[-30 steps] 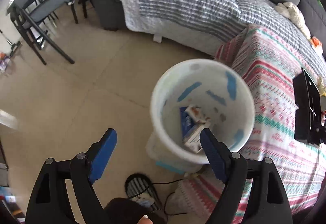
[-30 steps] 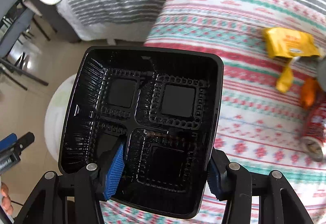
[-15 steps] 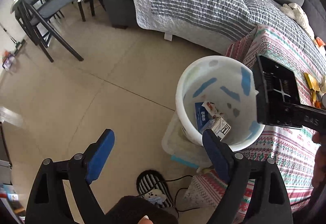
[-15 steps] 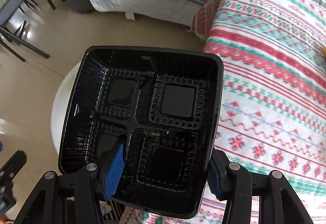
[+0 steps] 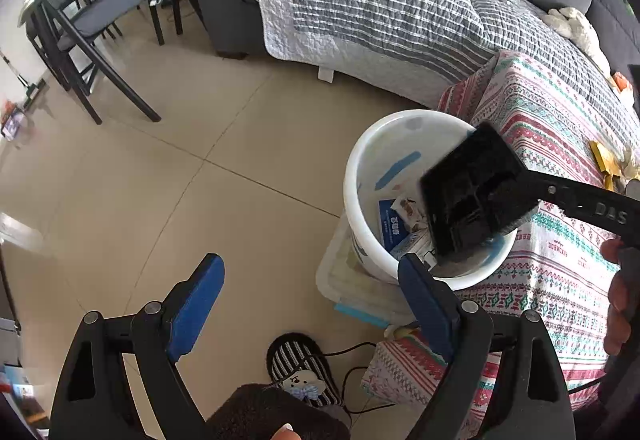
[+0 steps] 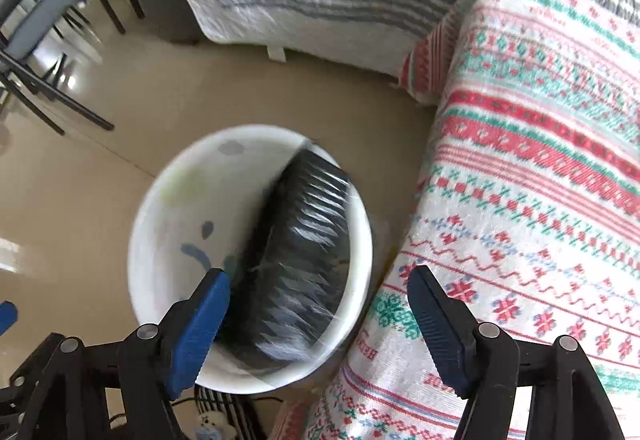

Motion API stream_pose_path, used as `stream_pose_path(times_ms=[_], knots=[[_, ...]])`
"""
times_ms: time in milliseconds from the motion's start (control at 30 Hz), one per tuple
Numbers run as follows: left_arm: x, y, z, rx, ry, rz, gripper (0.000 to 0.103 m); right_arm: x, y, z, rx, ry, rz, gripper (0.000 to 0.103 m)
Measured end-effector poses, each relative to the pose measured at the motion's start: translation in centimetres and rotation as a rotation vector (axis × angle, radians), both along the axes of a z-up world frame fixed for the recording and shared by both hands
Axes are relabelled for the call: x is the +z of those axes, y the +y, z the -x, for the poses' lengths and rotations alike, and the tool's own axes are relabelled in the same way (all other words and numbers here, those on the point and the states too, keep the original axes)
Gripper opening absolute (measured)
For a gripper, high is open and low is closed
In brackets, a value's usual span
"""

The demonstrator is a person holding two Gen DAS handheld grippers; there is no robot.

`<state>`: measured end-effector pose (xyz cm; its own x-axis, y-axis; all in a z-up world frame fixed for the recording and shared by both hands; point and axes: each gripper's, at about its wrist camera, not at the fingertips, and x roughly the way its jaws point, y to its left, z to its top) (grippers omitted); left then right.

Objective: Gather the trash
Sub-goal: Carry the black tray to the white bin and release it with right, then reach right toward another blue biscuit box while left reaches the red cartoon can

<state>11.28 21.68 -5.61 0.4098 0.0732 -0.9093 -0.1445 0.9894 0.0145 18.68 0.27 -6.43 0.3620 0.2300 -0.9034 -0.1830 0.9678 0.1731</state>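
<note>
Tray (image 6: 296, 264) is inside the bucket (image 6: 152, 215), blurred and tilted on edge against its right wall in the right wrist view; the left wrist view shows it at the bucket mouth, just off the right gripper's tip, so whether it is wholly free there I cannot tell. Cartons (image 5: 394, 224) already lie at the bucket's bottom, so several pieces look collected. Left to do, by my reading: yellow wrappers (image 5: 604, 163) lie on the patterned cloth (image 5: 552, 143) well apart from the bucket, and more trash may sit beyond the frame. The right gripper (image 6: 320, 316) hangs over the near rim of the bucket, angled down into it, jaws spread wide with nothing between the blue pads, so the tray seems released. The left gripper (image 5: 310, 304) is held lower and to the left of the bucket, pointed across the floor (image 5: 160, 199) toward the sofa (image 5: 380, 7), jaws equally wide and empty, its right finger just in front of the bucket's rim in view. A slipper (image 5: 300, 372) sits on the floor below it.
</note>
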Motion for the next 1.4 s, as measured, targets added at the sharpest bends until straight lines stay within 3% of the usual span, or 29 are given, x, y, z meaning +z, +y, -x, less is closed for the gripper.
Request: stream_pose_path(times_ms=[200, 500, 733, 867, 967, 1167, 1233, 1300, 1400], knots=[[0.6, -1.4, 0.1, -0.027, -0.010, 0.001, 0.091, 2.0, -2.7, 2.4, -0.006, -0.037, 0.034, 0.080], [1.6, -6.0, -0.3, -0.113, -0.011, 0.017, 0.091, 4.6, -11.2, 6.7, -0.090, -0.076, 0.093, 0.083], [2.1, -11.6, -1.0, -0.193, 0.003, 0.030, 0.091, 6.3, -21.6, 8.9, -0.284, -0.134, 0.154, 0.086], [2.2, -14.6, -1.2, -0.238, 0.006, 0.029, 0.091, 5.4, -28.2, 9.3, -0.440, -0.092, 0.162, 0.086], [2.2, -17.4, -1.5, -0.282, 0.012, 0.022, 0.091, 4.4, -31.8, 8.8, -0.491, -0.050, 0.128, 0.085], [2.5, -22.4, -2.3, -0.355, 0.005, 0.035, 0.091, 2.0, -35.7, 8.4, -0.535, 0.045, 0.063, 0.051], [2.5, -24.2, -2.5, -0.384, -0.003, 0.034, 0.091, 1.4, -36.8, 9.0, -0.538, 0.084, 0.019, 0.032], [2.5, -26.3, -2.7, -0.414, -0.007, 0.035, 0.091, 1.2, -38.0, 9.7, -0.543, 0.098, -0.025, 0.025], [2.3, -29.5, -3.0, -0.462, -0.009, 0.044, 0.091, 1.7, -39.8, 11.3, -0.546, 0.091, -0.053, 0.024]])
